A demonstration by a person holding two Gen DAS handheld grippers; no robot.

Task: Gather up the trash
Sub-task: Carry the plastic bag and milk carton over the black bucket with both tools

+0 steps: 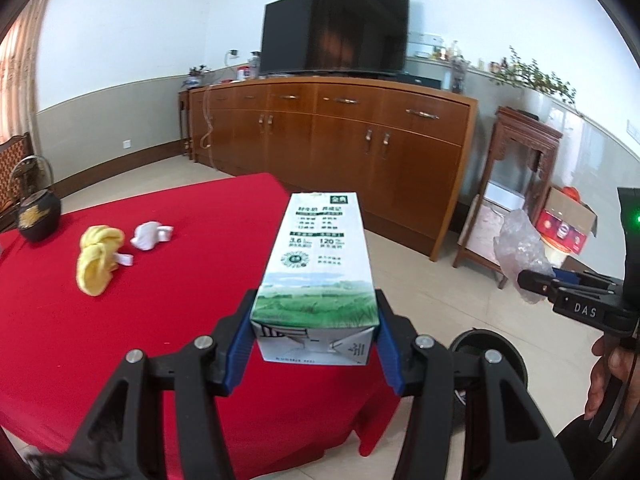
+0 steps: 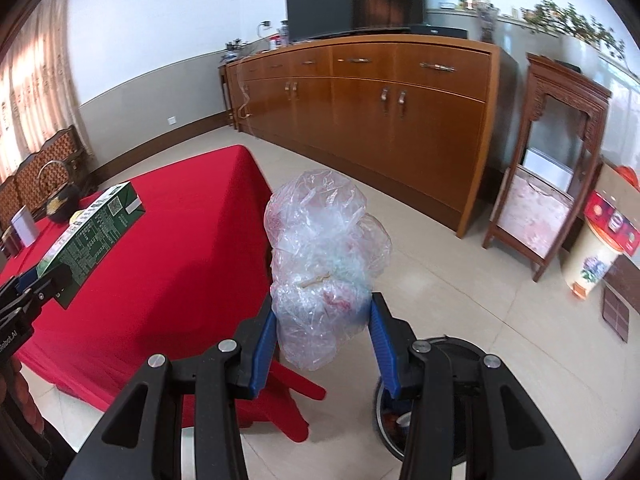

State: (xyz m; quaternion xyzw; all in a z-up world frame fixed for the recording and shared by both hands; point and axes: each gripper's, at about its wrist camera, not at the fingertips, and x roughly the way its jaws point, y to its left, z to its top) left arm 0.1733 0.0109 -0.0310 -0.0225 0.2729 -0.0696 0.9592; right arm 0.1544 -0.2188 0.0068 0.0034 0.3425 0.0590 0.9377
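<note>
While both hands carry trash off the red table [image 1: 100, 320], the job now is getting each piece over the bin [image 2: 436, 396] w/o dropping it. Left gripper [image 1: 316, 332] is pinching the milk carton [image 1: 320, 264] by its bottom end, blue pads pressed on both sides, so the long body sticks out ahead over the table edge; it looks light, but that leverage could let it twist, so keep the squeeze firm & the wrist steady. Right gripper [image 2: 324, 336] is clamped on the crumpled plastic bag [image 2: 324, 256], low down on the wad, most of it puffing up above the pads; it's soft & slippery, so don't ease off early. The bin sits on the floor just beside the table corner, part hidden under the right gripper's fingers. Best bet: bring each item right above the opening, tip nose-down, then let go, one at a time so the grippers don't bump. A yellow cloth [image 1: 98, 260] & white scrap [image 1: 150, 236] lie on the table, prob. next.
</note>
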